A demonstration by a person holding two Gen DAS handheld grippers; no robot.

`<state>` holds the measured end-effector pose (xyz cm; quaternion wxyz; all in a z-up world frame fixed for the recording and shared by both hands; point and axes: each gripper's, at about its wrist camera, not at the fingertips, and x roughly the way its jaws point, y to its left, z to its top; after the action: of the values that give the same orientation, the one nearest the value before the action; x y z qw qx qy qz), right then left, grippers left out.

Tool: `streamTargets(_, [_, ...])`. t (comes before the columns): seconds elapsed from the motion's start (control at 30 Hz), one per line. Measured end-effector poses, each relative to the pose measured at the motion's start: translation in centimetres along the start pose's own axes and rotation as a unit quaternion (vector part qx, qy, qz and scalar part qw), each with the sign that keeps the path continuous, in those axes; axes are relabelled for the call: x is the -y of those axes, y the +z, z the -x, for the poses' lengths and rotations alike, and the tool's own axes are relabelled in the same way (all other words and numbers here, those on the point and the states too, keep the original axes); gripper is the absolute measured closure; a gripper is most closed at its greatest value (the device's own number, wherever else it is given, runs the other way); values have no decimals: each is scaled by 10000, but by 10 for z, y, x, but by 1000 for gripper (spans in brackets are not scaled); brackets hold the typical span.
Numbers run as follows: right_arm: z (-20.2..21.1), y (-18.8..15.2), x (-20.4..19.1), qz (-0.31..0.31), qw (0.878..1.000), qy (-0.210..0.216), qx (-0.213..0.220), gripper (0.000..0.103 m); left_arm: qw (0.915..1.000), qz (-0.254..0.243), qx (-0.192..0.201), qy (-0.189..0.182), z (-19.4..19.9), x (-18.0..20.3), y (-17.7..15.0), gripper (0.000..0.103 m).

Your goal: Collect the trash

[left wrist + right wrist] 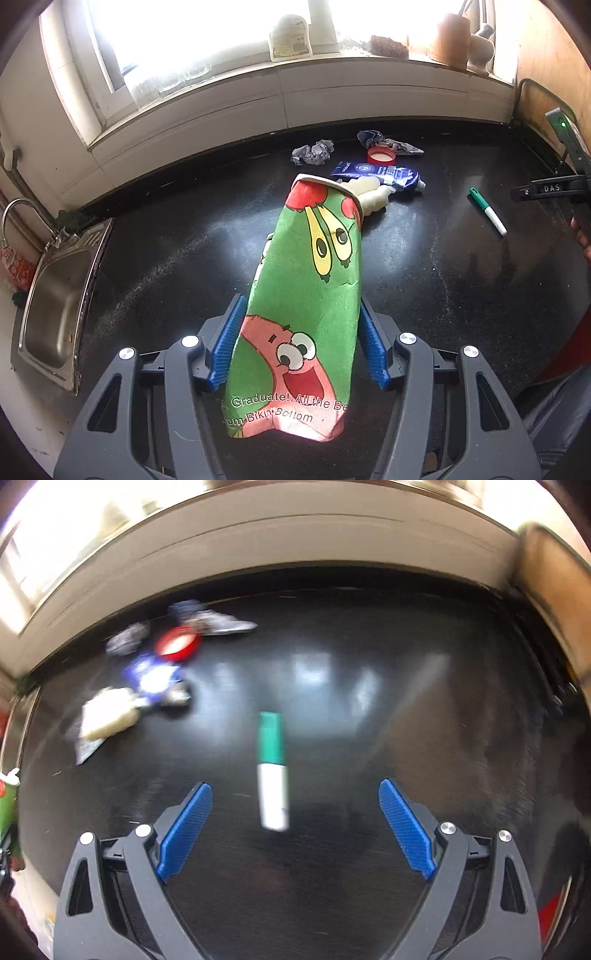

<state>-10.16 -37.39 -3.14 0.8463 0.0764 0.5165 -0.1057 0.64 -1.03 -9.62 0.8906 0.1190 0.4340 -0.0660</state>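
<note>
A crushed green cartoon-print paper cup is held in the left gripper, its blue pads pressed against the cup's two sides near the base; the rim points toward the upper middle of the left wrist frame. The cup is flattened and creased, so the grip is judged soft: a slip or further collapse is possible if the cup is tilted or shaken.

The right gripper is spread wide with nothing between its jaws. A green-capped white marker lies lengthwise on the black countertop, centred in the gap, cap pointing away. The right wrist view is smeared, so contact with the counter cannot be judged.

Remaining trash is seen in the upper middle of the left wrist frame: a crumpled grey wad, a second crumpled wrapper, a red lid, a blue tube and a pale squeezed bottle just behind the cup rim.

Risks noted:
- The marker is round and is likely to roll away if one pad touches first.
- A closure made too high is expected to miss it; one made too low would scrape the pads on the counter.
- The held cup may sweep into the bottle if the left gripper is lowered forward.
- The sink at the left edge is open; a dropped item could land there.
</note>
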Motion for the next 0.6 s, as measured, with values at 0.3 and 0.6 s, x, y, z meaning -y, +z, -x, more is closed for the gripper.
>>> streamTargets(0.3, [-31,-2,-23,520,9985,103,-158,21,9997,88,-122,-193,-12,18,18,46])
streamTargets(0.6, [-59,-5,-38,1042,9938,153,-342,86,9990,329,-257,-164,-15,27,28,46])
